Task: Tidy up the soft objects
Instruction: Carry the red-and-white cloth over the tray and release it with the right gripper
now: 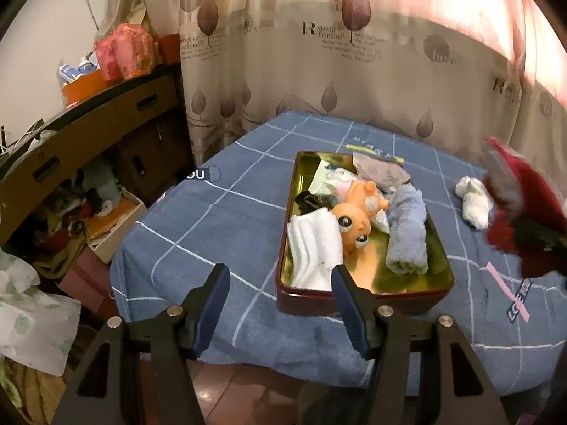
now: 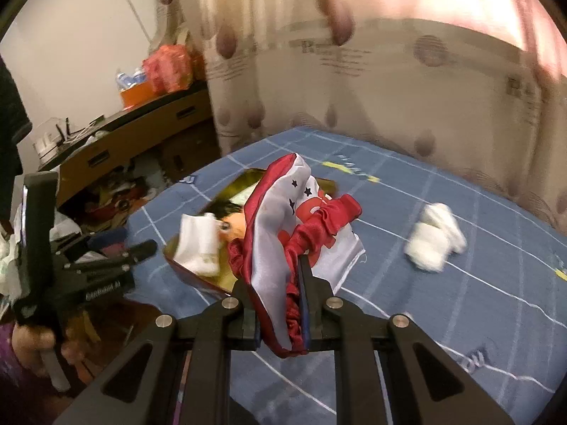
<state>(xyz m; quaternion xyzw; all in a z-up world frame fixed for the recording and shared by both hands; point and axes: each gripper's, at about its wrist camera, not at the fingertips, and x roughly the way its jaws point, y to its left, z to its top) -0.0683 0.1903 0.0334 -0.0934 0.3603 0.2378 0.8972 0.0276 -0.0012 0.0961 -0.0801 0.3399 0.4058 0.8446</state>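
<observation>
A red tin with a gold inside (image 1: pixel 418 278) stands on the blue bed cover (image 1: pixel 212 219). In it lie a folded white cloth (image 1: pixel 313 248), an orange plush toy (image 1: pixel 358 212), a rolled grey-blue towel (image 1: pixel 407 230) and other small cloths. My left gripper (image 1: pixel 278 274) is open and empty, just before the tin's near left corner. My right gripper (image 2: pixel 274 265) is shut on a red and white satin garment (image 2: pixel 283 219), held above the bed right of the tin (image 2: pixel 209 283); it shows blurred in the left wrist view (image 1: pixel 521 205). A white sock bundle (image 1: pixel 473 202) lies on the bed (image 2: pixel 434 237).
A patterned curtain (image 1: pixel 319 53) hangs behind the bed. A brown desk with drawers (image 1: pixel 106 120) and clutter under it stands at the left. A pink bag (image 1: pixel 124 49) sits on the desk. Bare floor (image 1: pixel 230 389) shows at the bed's near edge.
</observation>
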